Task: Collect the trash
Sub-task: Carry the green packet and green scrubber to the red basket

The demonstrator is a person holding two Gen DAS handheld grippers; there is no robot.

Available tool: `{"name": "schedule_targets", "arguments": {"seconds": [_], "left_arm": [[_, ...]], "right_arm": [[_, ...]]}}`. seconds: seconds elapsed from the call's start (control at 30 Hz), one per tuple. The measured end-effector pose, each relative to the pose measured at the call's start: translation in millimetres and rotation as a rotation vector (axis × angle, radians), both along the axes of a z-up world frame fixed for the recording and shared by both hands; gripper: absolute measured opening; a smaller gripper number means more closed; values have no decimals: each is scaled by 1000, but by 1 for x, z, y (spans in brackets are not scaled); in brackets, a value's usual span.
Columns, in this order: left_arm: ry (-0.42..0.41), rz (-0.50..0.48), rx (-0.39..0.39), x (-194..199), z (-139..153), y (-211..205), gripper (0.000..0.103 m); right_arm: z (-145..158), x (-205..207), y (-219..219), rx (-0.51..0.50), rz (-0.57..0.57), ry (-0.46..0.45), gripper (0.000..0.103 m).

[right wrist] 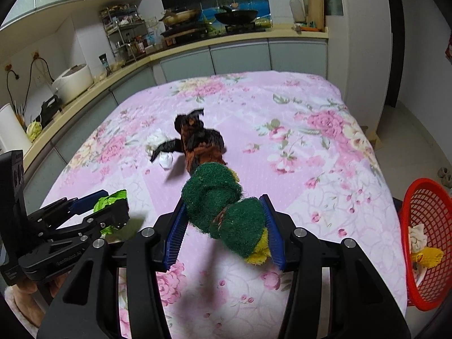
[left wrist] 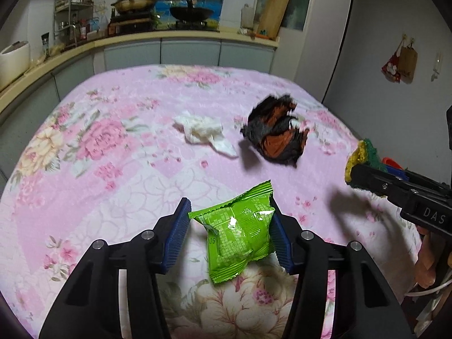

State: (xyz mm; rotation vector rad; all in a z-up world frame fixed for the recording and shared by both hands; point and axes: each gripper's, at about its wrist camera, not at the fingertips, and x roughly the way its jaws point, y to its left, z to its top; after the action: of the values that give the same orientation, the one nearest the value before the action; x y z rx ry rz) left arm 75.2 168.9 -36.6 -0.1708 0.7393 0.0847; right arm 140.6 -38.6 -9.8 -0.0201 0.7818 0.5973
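My left gripper (left wrist: 230,227) is shut on a green snack wrapper (left wrist: 238,237) and holds it above the pink floral table (left wrist: 113,169). My right gripper (right wrist: 224,227) is shut on a green and yellow scouring sponge (right wrist: 223,212); it also shows at the right edge of the left wrist view (left wrist: 364,155). A crumpled black and orange wrapper (left wrist: 278,135) and a crumpled white tissue (left wrist: 203,131) lie on the table's middle. The wrapper (right wrist: 200,144) and tissue (right wrist: 158,144) also show in the right wrist view. My left gripper (right wrist: 111,206) appears there at the left.
A red mesh basket (right wrist: 423,254) with some trash inside stands off the table's right edge. A kitchen counter (right wrist: 141,62) with a stove, pans, a rack and a rice cooker runs behind and to the left of the table.
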Motion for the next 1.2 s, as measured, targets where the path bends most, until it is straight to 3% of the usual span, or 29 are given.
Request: {"name": "schedule_targets", "arguments": {"seconds": [0.27,0.57,1.2], "left_arm": [[-111,54,78,-15,25,-5,52],[-202,99,93,-24,46,-4,52],[-250,66,115,-18,65,-28,52]], "right_arm": [[15,-6,-7,26,-31,-55,49],[39,-23,-18,49,-74,-170,49],[61,-34,-44,99,-106,-235,49]]}}
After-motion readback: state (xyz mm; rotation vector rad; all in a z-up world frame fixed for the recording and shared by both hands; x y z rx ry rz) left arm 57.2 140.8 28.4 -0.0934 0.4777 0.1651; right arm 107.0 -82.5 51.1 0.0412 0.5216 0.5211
